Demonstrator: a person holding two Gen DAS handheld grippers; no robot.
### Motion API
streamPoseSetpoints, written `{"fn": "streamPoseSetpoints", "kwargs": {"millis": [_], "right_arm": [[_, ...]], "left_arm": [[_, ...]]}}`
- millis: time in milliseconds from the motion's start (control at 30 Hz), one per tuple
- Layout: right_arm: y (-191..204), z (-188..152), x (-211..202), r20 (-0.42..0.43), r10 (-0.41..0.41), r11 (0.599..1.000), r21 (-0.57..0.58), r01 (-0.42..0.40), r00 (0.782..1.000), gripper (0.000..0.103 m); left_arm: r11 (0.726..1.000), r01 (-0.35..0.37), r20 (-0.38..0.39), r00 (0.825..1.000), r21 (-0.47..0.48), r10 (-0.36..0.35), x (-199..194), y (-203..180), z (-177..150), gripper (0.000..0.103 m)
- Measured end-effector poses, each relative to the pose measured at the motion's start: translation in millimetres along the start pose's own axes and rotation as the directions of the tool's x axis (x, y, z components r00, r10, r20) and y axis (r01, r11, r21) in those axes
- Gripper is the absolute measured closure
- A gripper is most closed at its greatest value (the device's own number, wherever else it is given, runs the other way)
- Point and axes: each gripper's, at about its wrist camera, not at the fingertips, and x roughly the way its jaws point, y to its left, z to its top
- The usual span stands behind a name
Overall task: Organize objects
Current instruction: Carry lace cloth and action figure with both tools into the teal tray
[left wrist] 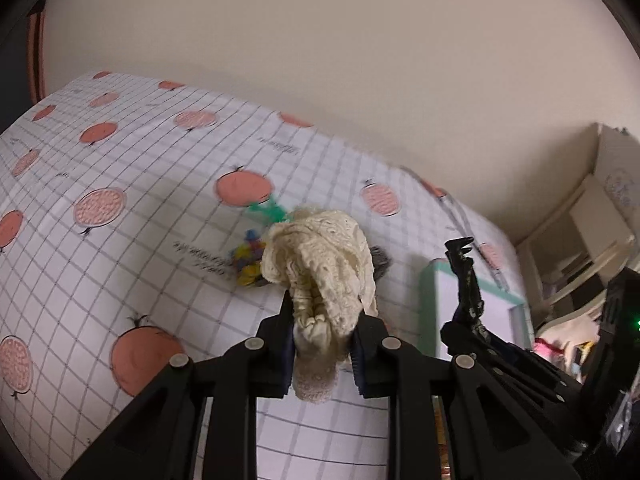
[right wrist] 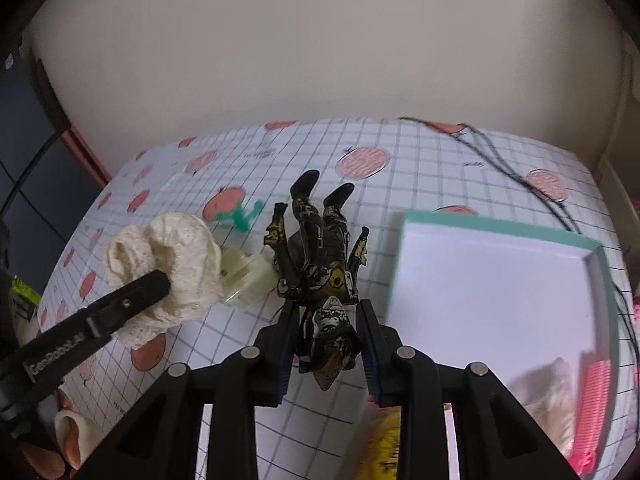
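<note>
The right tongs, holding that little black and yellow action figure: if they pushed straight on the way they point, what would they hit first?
Probably the grid-patterned tablecloth beyond the figure's boots; the teal-rimmed white box sits off to the side. Depth is hard to judge.

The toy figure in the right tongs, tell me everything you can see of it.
The toy figure is a dark plastic action figure in black with yellow and white markings. It hangs head towards the camera, with its booted legs pointing away and its arms spread. The right tongs are shut on its head and shoulders, holding it off the checked tablecloth. Nothing else touches it. The open box sits just to its right.
</note>
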Motion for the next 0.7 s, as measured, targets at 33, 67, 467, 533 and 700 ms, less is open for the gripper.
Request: {"fn": "streamPoseSetpoints", "kwargs": {"millis": [33, 67, 467, 533, 700], "right_arm": [[-5.3, 1.0, -3.7, 0.008, -0.008, 1.0, 0.009, 0.008, 1.0, 0.072], [-9.5, 1.7, -5.8, 0.012, -0.014, 1.0, 0.017, 0.013, 1.0, 0.072], [-77.0, -7.3, -17.7, 0.005, -0.095, 0.984, 0.155, 0.093, 0.996, 0.072], [-88.8, -11.9, -16.8, -0.011, -0.117, 0.978, 0.175, 0.117, 0.993, 0.072], [-112.2, -22.3, -11.4, -0.048, -0.145, 0.963, 0.224, 0.152, 0.988, 0.072]], "left_arm": [[1.0, 0.016, 0.005, 1.0, 0.005, -0.016, -1.0, -4.1, 0.0, 0.079], [0.999, 0.035, 0.008, 0.999, 0.01, -0.035, -1.7, -8.9, -0.3, 0.079], [0.984, 0.141, -0.027, 0.99, 0.112, -0.139, 12.8, -71.6, -17.6, 0.079], [0.978, 0.154, -0.044, 0.988, 0.139, -0.15, 16.4, -84.0, -23.7, 0.079], [0.964, 0.182, -0.088, 0.982, 0.194, -0.168, 30.2, -112.3, -37.7, 0.079]]}}
